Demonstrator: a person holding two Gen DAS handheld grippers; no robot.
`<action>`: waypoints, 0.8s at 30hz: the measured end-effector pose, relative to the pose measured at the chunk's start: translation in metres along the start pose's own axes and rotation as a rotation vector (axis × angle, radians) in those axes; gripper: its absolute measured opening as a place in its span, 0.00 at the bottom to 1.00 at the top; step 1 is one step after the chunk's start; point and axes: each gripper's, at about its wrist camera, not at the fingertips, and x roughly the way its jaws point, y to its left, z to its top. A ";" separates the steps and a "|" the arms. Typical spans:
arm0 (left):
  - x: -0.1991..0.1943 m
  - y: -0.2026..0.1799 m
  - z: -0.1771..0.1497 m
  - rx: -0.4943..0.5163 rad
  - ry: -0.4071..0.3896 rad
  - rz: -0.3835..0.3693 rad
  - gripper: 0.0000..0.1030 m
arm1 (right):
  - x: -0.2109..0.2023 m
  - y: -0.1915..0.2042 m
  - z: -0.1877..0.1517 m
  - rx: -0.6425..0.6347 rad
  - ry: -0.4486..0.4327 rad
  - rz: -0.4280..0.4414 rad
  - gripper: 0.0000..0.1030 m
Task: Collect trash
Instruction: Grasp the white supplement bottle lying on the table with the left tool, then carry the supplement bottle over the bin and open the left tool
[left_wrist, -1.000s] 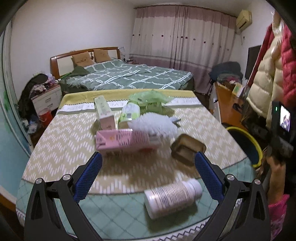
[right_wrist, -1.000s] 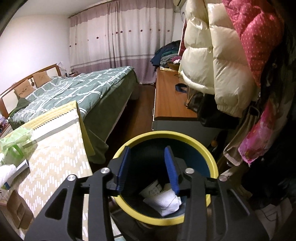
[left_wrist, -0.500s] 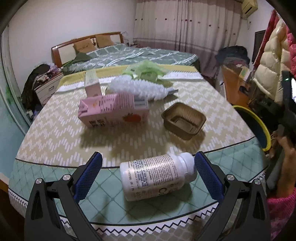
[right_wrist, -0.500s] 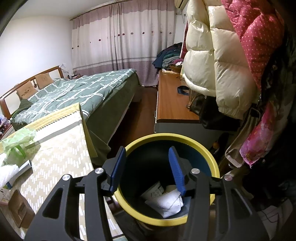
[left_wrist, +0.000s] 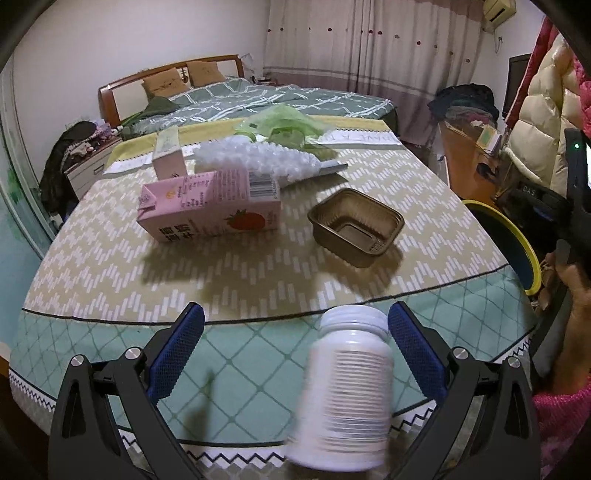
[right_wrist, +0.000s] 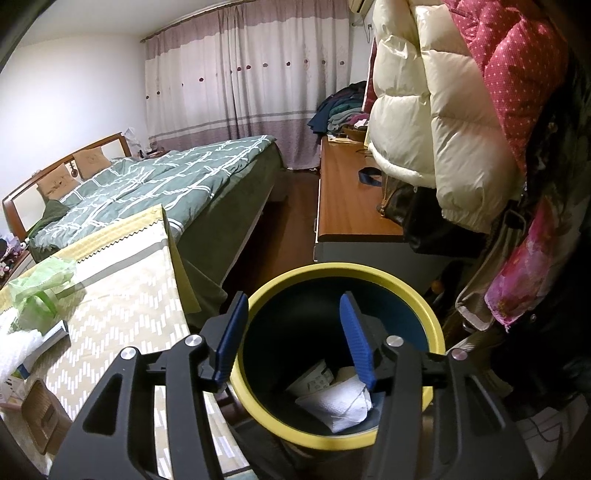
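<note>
Left wrist view: left gripper (left_wrist: 295, 345) low over the near edge of the table (left_wrist: 110, 258), jaws spread wide. White plastic bottle (left_wrist: 345, 398) lies between the blue pads, blurred, cap end pointing away; it sits close to the right pad, but whether they touch I cannot tell, and the left pad is well clear of it. Farther back on the patterned cloth: pink strawberry milk carton (left_wrist: 210, 206) on its side, brown foil tray (left_wrist: 356, 225) to its right, a white bubble-wrap bundle (left_wrist: 258, 158) and a green plastic bag (left_wrist: 284, 123) behind. Yellow-rimmed bin (left_wrist: 517, 243) off the table's right edge.

Right wrist view: right gripper (right_wrist: 291, 339) hangs over the yellow-rimmed bin (right_wrist: 258, 398), jaws half apart and just been opening, nothing between the pads. Crumpled white paper (right_wrist: 343, 404) and a small printed wrapper (right_wrist: 314, 380) lie at the bin's bottom. Table (right_wrist: 122, 321) to the left, bed (right_wrist: 166, 184) beyond.
</note>
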 end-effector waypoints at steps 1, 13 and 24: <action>0.001 -0.001 -0.001 0.004 0.006 -0.006 0.95 | 0.000 0.000 0.000 0.000 0.000 0.000 0.48; 0.011 -0.014 -0.013 0.070 0.102 -0.116 0.70 | 0.000 -0.001 0.000 0.003 0.003 0.006 0.48; -0.007 -0.028 -0.005 0.156 0.059 -0.209 0.45 | -0.012 -0.008 -0.003 0.007 -0.033 0.025 0.48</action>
